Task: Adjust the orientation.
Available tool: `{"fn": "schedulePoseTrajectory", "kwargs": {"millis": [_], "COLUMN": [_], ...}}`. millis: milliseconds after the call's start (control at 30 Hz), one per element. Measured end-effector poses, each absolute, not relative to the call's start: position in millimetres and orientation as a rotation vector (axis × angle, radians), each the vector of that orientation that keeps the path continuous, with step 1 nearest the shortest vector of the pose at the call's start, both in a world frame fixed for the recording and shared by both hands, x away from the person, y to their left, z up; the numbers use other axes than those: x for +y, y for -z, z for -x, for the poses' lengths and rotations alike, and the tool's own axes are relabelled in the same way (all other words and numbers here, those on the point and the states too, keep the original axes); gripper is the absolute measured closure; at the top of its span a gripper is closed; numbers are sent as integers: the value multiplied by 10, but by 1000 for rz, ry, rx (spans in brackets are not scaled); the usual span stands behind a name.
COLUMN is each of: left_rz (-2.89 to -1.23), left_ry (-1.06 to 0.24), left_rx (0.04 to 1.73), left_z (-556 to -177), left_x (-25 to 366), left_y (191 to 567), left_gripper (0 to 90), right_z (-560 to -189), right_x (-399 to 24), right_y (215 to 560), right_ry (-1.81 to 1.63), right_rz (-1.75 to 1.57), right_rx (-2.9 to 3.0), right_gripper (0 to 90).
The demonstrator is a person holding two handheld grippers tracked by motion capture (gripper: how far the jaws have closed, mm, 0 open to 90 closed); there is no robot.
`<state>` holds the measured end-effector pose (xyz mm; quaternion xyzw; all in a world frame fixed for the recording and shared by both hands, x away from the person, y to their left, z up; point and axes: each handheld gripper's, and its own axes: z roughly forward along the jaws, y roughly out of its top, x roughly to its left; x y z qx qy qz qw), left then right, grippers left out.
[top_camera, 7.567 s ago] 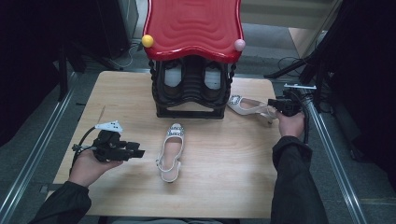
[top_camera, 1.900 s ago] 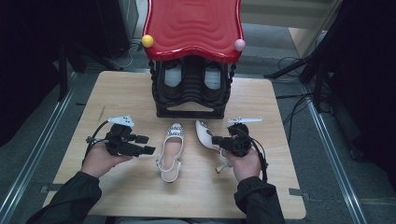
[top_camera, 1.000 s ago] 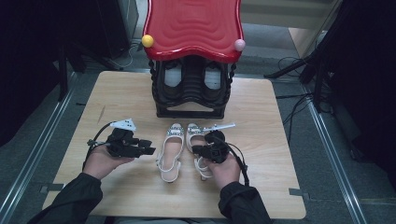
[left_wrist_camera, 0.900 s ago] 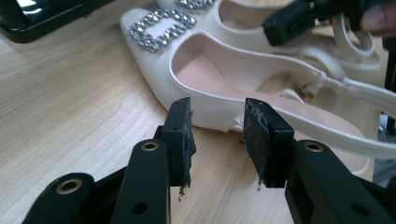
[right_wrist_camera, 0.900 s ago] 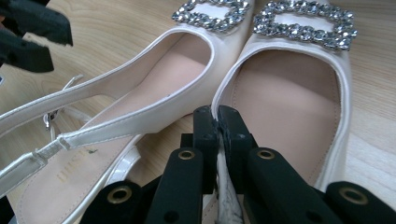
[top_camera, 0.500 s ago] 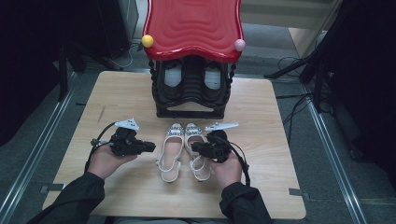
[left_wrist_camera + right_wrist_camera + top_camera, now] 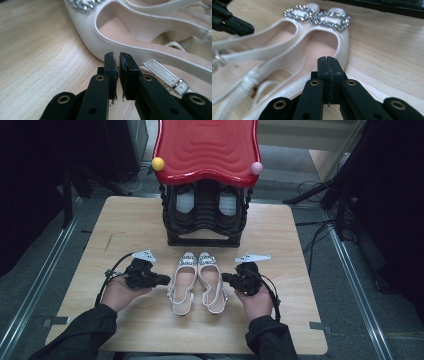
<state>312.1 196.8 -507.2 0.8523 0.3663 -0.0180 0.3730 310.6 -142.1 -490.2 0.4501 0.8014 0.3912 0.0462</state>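
Left gripper at 9 o'clock of the shoe pair, jaws nearly closed, empty. Right gripper at 3 o'clock, jaws just closed fully, empty.

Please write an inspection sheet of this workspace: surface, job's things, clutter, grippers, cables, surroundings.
Surface: wooden table, pale, with a dark mark near its left side.
Job's things: left slingback shoe and right slingback shoe lie side by side, touching, jewelled toes toward the black shoe rack.
Clutter: nothing seen.
Grippers: left gripper shut, nothing between its jaws, beside the left shoe; right gripper shut, empty, beside the right shoe.
Cables: one black cable trails from each gripper.
Surroundings: red wavy top on the rack, dark floor, metal rails.
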Motion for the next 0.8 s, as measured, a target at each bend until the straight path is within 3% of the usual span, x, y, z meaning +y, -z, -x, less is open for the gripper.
{"fn": "schedulePoseTrajectory", "kwargs": {"millis": [800], "left_rz": [-2191], "left_ry": [93], "left_rx": [926], "left_z": [-3100], "left_x": [1793], "left_y": [5145], "left_gripper": [857], "right_z": [-3097], "right_x": [-1428], "right_y": [5087], "right_ry": [-1256], "right_rz": [-1444], "right_rx": [2471], "right_gripper": [900]}}
